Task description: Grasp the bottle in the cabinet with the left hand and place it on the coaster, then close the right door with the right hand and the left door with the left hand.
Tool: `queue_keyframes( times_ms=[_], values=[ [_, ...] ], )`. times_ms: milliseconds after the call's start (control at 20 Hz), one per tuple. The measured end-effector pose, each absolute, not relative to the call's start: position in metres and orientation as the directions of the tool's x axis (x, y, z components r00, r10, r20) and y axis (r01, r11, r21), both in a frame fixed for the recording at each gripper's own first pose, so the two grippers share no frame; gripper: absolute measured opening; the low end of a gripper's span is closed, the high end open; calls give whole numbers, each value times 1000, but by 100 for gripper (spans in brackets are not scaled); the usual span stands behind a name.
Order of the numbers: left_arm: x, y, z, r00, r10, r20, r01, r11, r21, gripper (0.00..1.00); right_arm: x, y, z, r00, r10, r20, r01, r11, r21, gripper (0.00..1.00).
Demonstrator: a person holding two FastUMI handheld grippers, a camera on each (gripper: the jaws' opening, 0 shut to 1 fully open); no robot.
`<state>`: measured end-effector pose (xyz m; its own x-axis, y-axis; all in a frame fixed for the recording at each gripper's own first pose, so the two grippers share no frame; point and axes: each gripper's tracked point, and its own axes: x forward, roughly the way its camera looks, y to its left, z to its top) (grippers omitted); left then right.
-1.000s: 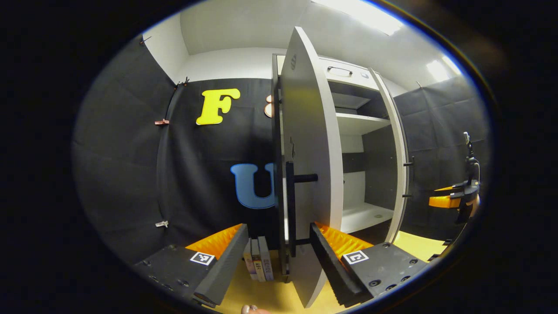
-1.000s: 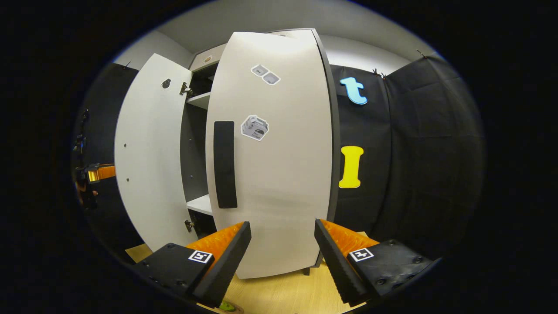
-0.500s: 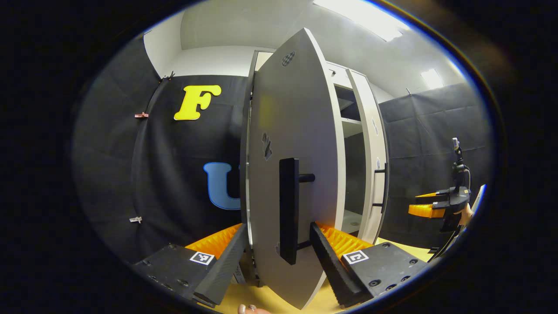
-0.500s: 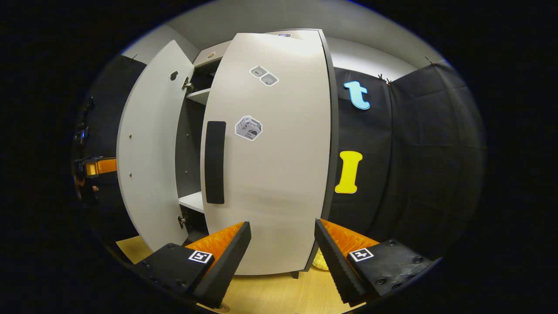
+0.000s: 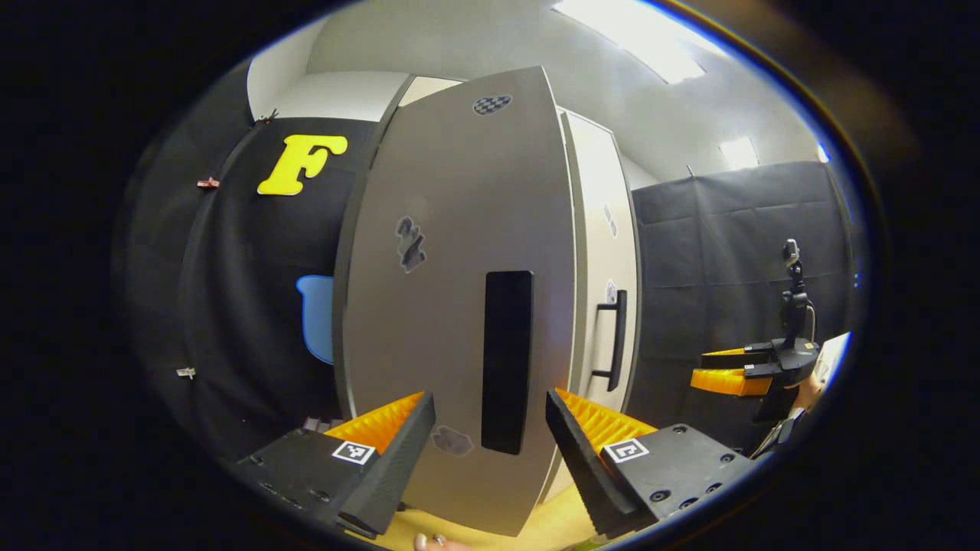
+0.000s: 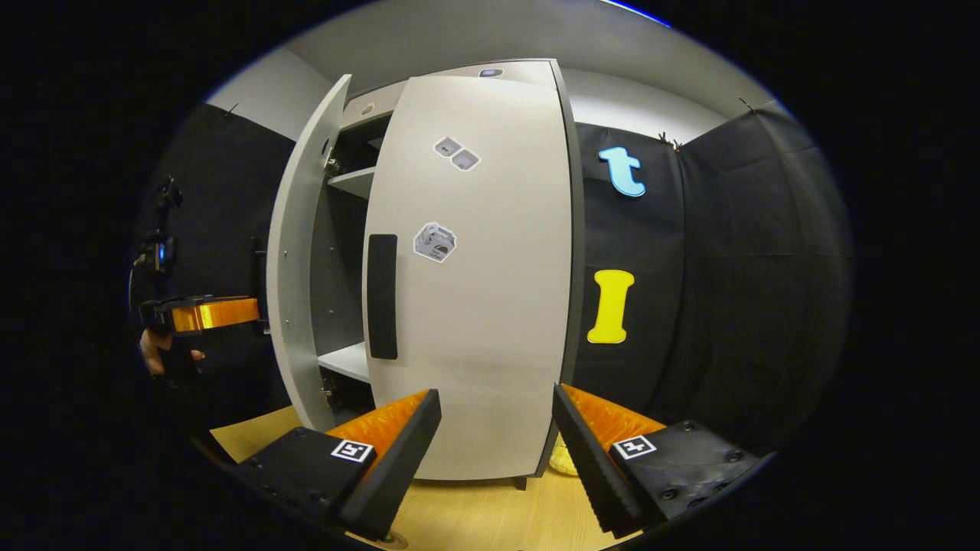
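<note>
At the centre of the left gripper view, the left door (image 5: 459, 306) has been swung nearly shut since a second ago; the right door (image 6: 475, 275) is seen closed. Both the left gripper (image 5: 490, 428) and right gripper (image 6: 496, 428) are held apart, empty.

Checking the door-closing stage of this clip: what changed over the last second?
The left door swung most of the way toward shut with the open left gripper following behind it; in the right gripper view a gap remains. The right door stayed closed, and the right gripper stayed open, holding nothing.
</note>
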<state>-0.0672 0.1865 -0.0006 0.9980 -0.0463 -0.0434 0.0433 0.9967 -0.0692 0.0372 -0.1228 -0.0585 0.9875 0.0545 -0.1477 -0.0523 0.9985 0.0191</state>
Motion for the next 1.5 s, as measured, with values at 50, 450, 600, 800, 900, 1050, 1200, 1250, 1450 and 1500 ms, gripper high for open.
queue_keyframes(
  times_ms=[50,450,600,800,900,1050,1200,1250,1450,1500],
  values=[
    [-67,181,0,998,-54,-41,51,997,-65,93,35,-126,-59,987,45,-152,-42,999,20,97],
    [-75,162,-2,996,-68,-53,66,997,-38,93,12,-119,-51,988,28,-153,-22,999,41,97],
    [-83,156,-4,995,-77,-62,74,996,-51,93,3,-113,-39,992,2,-124,2,999,37,98],
    [-93,155,0,997,-65,-47,63,997,-48,93,-9,-100,-31,995,-4,-102,8,999,34,98],
    [-99,154,0,996,-73,-46,70,995,-67,93,-19,-97,-31,994,-11,-110,14,1000,28,98],
    [-107,156,-1,995,-82,-51,77,993,-89,93,-34,-91,-32,992,-21,-125,22,1000,10,98],
    [-116,165,-2,997,-52,-54,48,996,-76,93,-46,-85,-33,991,-25,-135,23,1000,-11,98],
    [-119,168,-1,998,-43,-49,39,996,-74,93,-50,-82,-32,990,-23,-136,22,1000,-12,98],
    [-130,176,2,999,-27,-42,23,996,-90,93,-53,-75,-27,993,-18,-120,19,1000,7,98],
    [-132,178,2,999,-18,-40,14,995,-94,93,-56,-73,-25,993,-16,-114,17,1000,9,98]
  ],
)
